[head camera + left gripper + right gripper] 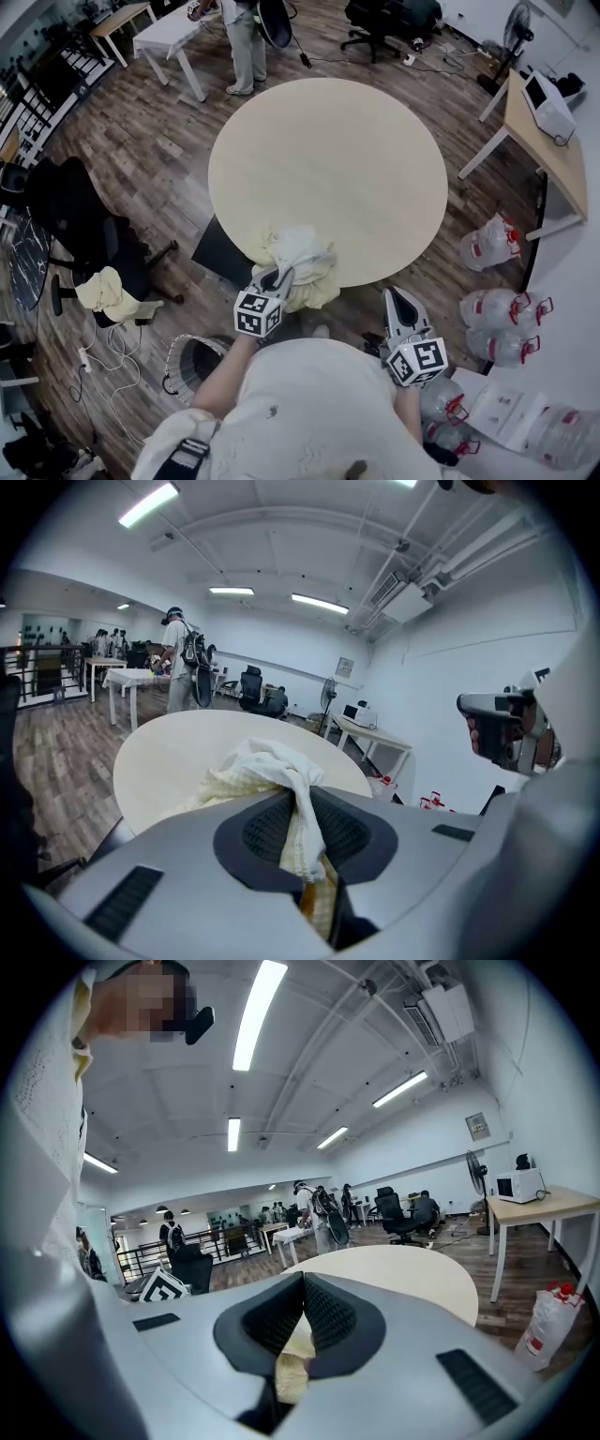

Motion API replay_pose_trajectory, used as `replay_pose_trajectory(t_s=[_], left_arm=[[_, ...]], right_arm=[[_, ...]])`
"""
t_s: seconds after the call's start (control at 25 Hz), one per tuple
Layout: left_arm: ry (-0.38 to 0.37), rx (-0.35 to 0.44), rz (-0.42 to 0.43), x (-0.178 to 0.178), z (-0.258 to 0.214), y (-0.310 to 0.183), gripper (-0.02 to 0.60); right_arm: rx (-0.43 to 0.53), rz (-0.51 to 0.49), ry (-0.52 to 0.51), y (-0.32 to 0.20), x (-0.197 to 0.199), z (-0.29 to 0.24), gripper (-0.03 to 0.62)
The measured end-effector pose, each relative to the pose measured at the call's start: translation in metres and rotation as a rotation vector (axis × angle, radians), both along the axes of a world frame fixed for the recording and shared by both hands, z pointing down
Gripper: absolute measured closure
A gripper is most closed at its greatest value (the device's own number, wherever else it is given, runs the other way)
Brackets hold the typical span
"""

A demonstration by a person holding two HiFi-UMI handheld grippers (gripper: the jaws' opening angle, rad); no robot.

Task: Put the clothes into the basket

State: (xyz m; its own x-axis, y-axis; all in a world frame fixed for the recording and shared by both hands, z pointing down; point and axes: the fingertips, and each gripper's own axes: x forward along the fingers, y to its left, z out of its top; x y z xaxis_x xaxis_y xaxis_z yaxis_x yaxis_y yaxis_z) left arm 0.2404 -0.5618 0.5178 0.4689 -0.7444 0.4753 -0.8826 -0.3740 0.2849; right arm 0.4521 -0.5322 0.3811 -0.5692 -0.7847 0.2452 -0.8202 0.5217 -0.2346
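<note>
A crumpled pale yellow and white cloth (305, 267) hangs at the near edge of the round cream table (328, 159). My left gripper (281, 276) is shut on it. In the left gripper view the cloth (267, 766) bunches over the jaws (302, 829) and a fold runs down between the pads. My right gripper (394, 294) is to the right of the cloth, off the table edge and apart from it. Its tips (302, 1285) meet, and a pale patch shows in the gap behind them. A round dark basket (200, 360) stands on the floor under my left arm.
Another yellow cloth (111, 292) lies on a black office chair (80, 230) at the left. Water jugs (502, 323) and a bag (489, 242) crowd the floor at the right. A person (246, 45) stands beyond the table. Cables (108, 352) lie on the floor.
</note>
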Motion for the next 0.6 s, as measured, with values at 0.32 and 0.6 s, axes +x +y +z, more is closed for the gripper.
replay_pose_trajectory(t_s=[0.32,0.6], left_arm=[[0.034,0.111,-0.054,0.019,-0.045,0.024,0.518],[0.055,0.169,-0.116,0.020,-0.066,0.052,0.519]], right_arm=[[-0.002,-0.059,0.003,0.021,0.016,0.002,0.586],[0.006,-0.112,-0.011,0.043,0.017,0.004,0.586]])
